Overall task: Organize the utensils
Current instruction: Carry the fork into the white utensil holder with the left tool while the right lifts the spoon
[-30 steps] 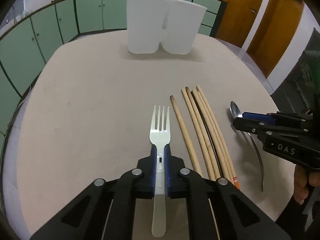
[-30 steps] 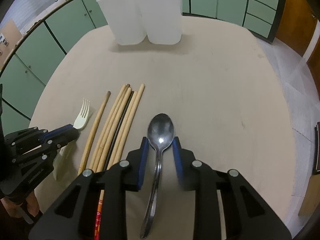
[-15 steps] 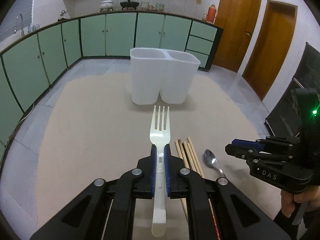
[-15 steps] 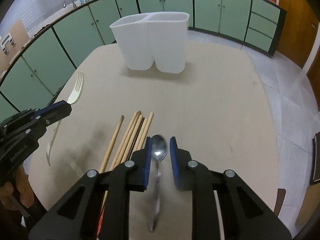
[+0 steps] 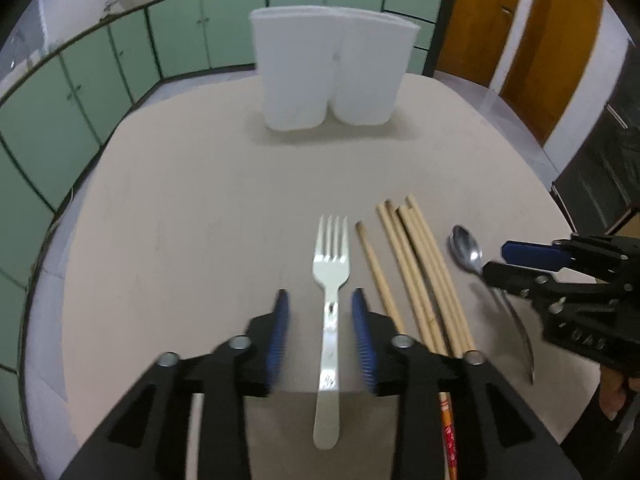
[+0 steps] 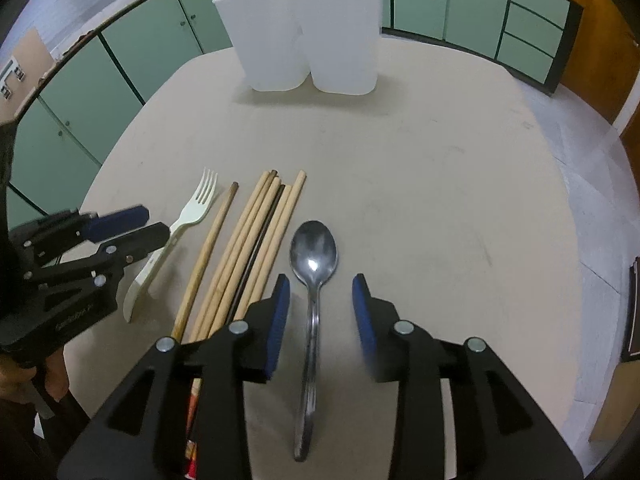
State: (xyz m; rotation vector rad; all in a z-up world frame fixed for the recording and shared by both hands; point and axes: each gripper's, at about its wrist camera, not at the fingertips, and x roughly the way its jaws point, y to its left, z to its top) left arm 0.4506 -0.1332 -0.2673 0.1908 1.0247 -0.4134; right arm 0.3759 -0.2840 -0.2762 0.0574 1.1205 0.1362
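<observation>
A white plastic fork (image 5: 330, 280) lies on the beige table, between the open jaws of my left gripper (image 5: 322, 320). A metal spoon (image 6: 314, 276) lies on the table between the open jaws of my right gripper (image 6: 320, 312). Several wooden chopsticks (image 5: 416, 276) lie side by side between fork and spoon; they also show in the right wrist view (image 6: 248, 256). A white two-compartment holder (image 5: 332, 72) stands upright at the far side of the table, and shows in the right wrist view (image 6: 308, 36) too. The fork (image 6: 180, 232) and left gripper (image 6: 132, 226) show at the left there.
The round beige table (image 5: 192, 200) ends close behind the utensils' handles. Green cabinets (image 5: 80, 92) ring the room. Wooden doors (image 5: 548, 32) stand at the right. A dark object (image 6: 632, 312) sits beyond the table's right edge.
Both grippers have come back down to the table and opened. The fork and spoon, held lifted half a second ago, now lie released on the table.
</observation>
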